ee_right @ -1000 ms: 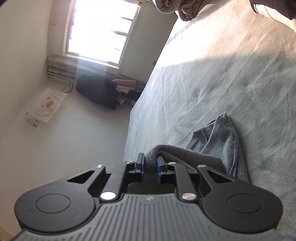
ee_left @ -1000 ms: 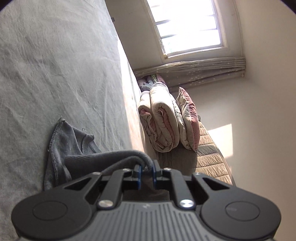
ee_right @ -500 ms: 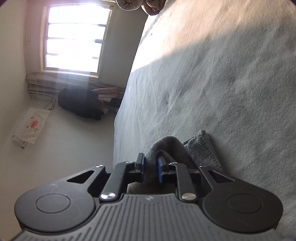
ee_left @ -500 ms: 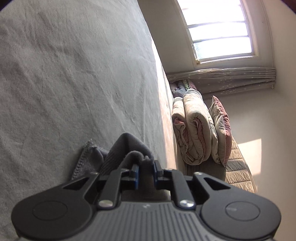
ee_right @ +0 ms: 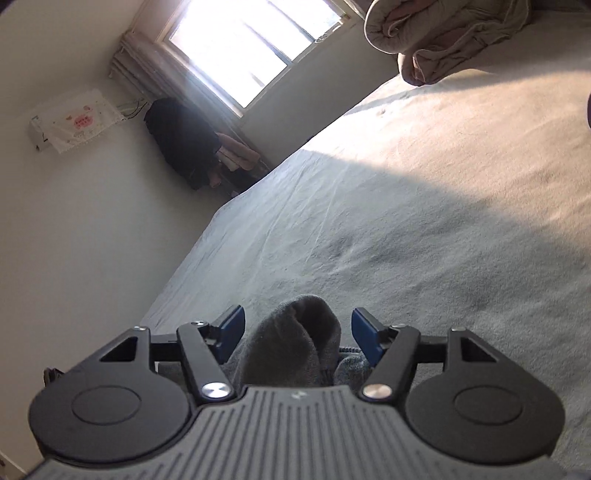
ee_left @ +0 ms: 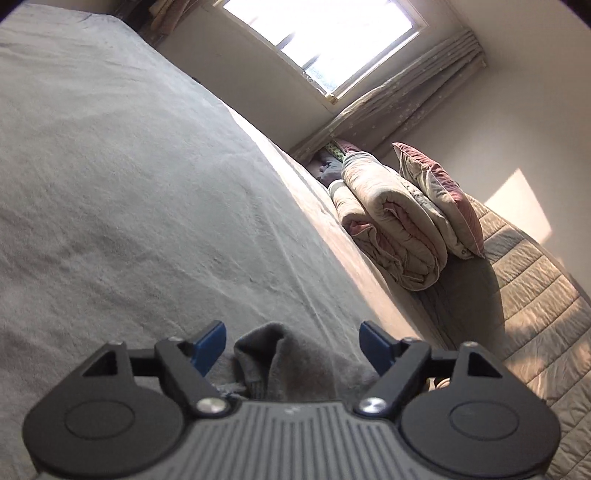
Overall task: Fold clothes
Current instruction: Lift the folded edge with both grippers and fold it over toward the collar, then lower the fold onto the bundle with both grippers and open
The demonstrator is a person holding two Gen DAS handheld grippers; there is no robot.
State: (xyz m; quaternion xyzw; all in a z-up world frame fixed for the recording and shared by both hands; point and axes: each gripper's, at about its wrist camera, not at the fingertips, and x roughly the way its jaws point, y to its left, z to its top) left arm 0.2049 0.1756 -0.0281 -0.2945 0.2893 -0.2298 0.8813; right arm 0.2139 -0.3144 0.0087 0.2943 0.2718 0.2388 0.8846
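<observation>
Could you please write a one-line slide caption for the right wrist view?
Right gripper opening, its blue pads clear of the bunched grey garment between them on the grey bedsheet.

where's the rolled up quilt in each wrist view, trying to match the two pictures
Left wrist: the rolled quilt lies right of centre on the bed, with a pillow leaning on it.
Right wrist: the rolled quilt sits at the top right, cut off by the top edge.
Shared landmark: the bright window, upper middle in the left view, upper left of centre in the right view.
</observation>
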